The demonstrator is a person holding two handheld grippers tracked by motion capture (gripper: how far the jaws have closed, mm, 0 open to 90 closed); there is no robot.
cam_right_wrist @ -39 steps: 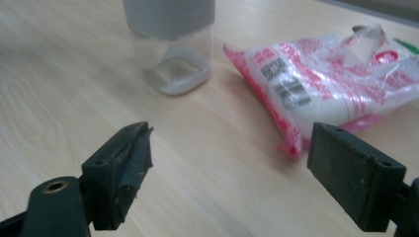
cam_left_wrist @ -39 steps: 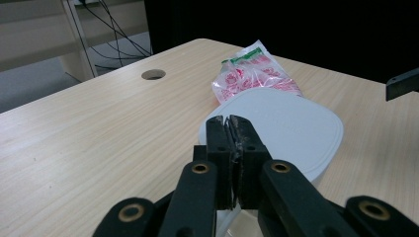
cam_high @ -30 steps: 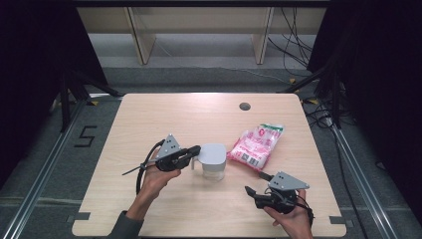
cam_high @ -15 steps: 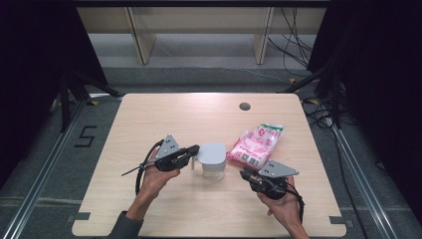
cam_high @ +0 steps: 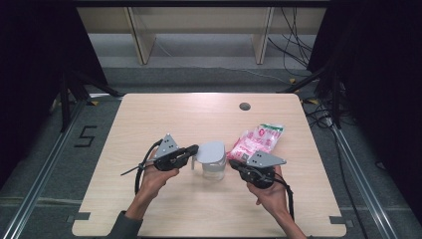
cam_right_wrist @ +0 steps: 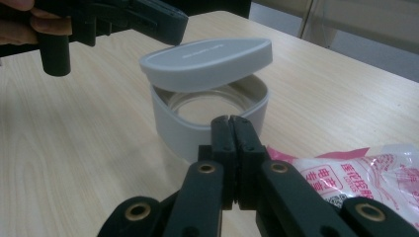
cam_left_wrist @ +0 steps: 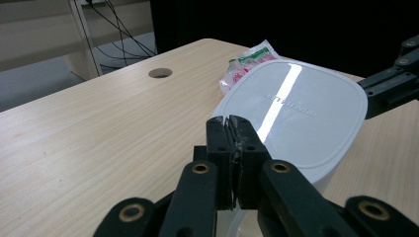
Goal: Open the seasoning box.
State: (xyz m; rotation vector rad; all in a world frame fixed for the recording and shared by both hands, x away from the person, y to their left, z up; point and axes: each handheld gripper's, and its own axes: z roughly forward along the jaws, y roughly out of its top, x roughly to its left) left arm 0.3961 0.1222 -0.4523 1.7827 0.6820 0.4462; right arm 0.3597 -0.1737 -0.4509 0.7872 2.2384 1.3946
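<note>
The right gripper (cam_high: pixel 235 164) has come up from the near right of the desk (cam_high: pixel 149 114) to sit just beside the white container (cam_high: pixel 214 167), its jaws having just been closing; they now stand pressed together with nothing between them, as the right gripper view shows (cam_right_wrist: pixel 231 121). The left gripper (cam_high: pixel 193 149) has stayed where it was, its jaws likewise pressed together at the near edge of the container's lid (cam_high: pixel 211 151). In the left gripper view the tips (cam_left_wrist: pixel 230 122) meet right at the lid's rim (cam_left_wrist: pixel 296 113); whether a thin lip is caught between them cannot be told. The container itself has not shifted: it stands near the middle of the desk, between the two grippers.

The right gripper view shows what the high view hides: the lid (cam_right_wrist: pixel 207 58) is tilted, raised on the side toward the left gripper (cam_right_wrist: pixel 168 24), leaving a gap above the container's wall (cam_right_wrist: pixel 170 118) and a clear inner vessel (cam_right_wrist: pixel 210 106). The pink packet (cam_high: pixel 256 141) lies just right of the container; the left gripper view catches only its corner (cam_left_wrist: pixel 242 66) behind the lid.
</note>
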